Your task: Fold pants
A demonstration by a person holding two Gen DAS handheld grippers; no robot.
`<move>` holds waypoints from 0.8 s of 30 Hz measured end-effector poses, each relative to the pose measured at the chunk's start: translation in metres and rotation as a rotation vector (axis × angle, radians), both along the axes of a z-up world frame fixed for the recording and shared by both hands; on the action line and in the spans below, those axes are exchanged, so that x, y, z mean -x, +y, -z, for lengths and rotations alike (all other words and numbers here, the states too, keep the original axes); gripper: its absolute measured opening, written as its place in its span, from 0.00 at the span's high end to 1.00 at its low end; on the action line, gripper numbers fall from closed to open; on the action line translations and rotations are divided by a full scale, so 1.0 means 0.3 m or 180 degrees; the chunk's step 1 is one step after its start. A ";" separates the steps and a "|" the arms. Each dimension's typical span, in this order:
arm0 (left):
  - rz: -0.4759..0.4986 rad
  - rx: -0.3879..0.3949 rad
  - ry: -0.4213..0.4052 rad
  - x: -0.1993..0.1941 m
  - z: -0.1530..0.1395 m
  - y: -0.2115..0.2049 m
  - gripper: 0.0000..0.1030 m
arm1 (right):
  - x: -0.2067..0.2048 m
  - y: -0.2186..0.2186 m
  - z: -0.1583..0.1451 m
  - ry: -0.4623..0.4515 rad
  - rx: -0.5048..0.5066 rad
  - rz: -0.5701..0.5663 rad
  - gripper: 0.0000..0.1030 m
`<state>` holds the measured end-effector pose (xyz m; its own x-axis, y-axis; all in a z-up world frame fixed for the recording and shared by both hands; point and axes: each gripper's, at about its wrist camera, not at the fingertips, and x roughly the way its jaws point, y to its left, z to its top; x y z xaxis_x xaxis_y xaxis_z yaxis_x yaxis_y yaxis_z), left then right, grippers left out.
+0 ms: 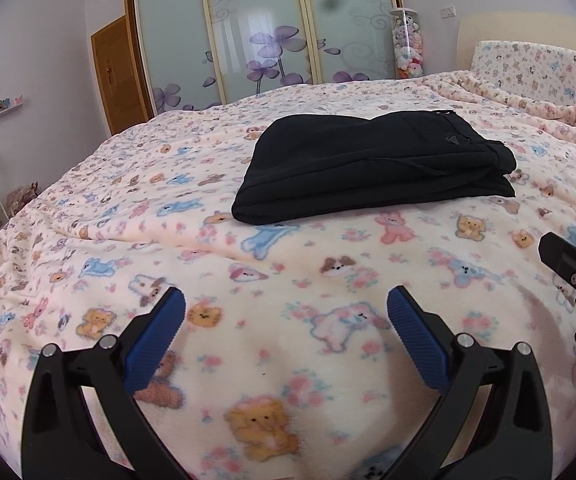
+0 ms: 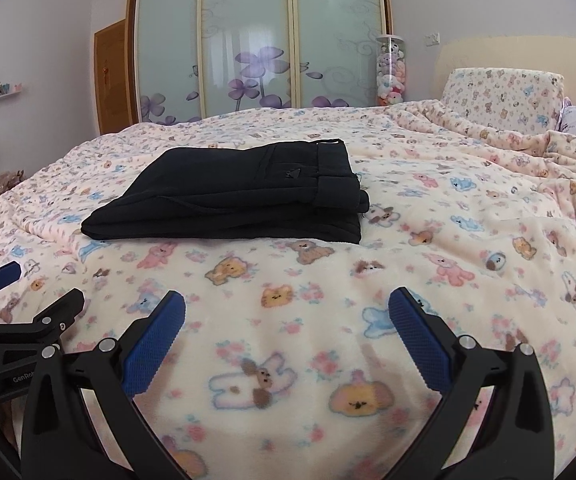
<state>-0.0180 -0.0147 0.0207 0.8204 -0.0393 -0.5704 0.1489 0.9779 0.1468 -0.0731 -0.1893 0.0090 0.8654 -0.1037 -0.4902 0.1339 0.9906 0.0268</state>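
**A:** ok so what do the pants (image 1: 371, 168) look like right now?

**B:** black, folded into a compact stacked rectangle with a few layers showing at the edge. Waistband end points toward the headboard side, rounded fold end faces the wardrobe side. There's a back pocket with a little triangular flap on the top layer. They're lying flat on the bed blanket (image 1: 295, 280), the fleecy cream one with cartoon bears and puppies, about mid-bed.

**A:** and the grippers?

**B:** both are low over the blanket, near the edge of the bed, well apart from the pants and pointing toward them. Left gripper (image 1: 286, 304) has its jaws spread wide, nothing between them but blanket. Right gripper (image 2: 287, 306) same deal, jaws spread, empty. They sit side by side, each one peeks into the other's camera at the frame edge.

**A:** counts?

**B:** 1 pair of pants, 2 grippers, 2 blue-padded fingers (image 2: 156, 344) each. Background: 1 sliding wardrobe (image 2: 256, 40) with 3 frosted flower panels, 1 clear tube of plush toys (image 2: 391, 72), 1 matching pillow (image 2: 503, 96).
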 end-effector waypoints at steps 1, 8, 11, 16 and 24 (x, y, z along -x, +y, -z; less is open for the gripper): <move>0.0005 0.0001 -0.0003 0.001 0.000 0.000 0.02 | 0.001 0.002 0.000 0.0001 0.0005 -0.0003 0.01; 0.0011 -0.0061 -0.0045 0.004 -0.003 -0.012 0.02 | 0.001 0.010 0.002 0.0012 0.0032 -0.0019 0.01; 0.0016 -0.0055 -0.0044 0.004 -0.004 -0.012 0.02 | 0.002 0.013 0.001 0.0010 0.0032 -0.0016 0.01; 0.0021 -0.0034 -0.0064 0.007 -0.006 -0.009 0.02 | -0.003 0.011 0.004 0.0018 0.0038 -0.0028 0.01; 0.0029 -0.0031 -0.0079 0.012 -0.007 -0.012 0.02 | -0.005 0.009 0.004 0.0021 0.0039 -0.0033 0.01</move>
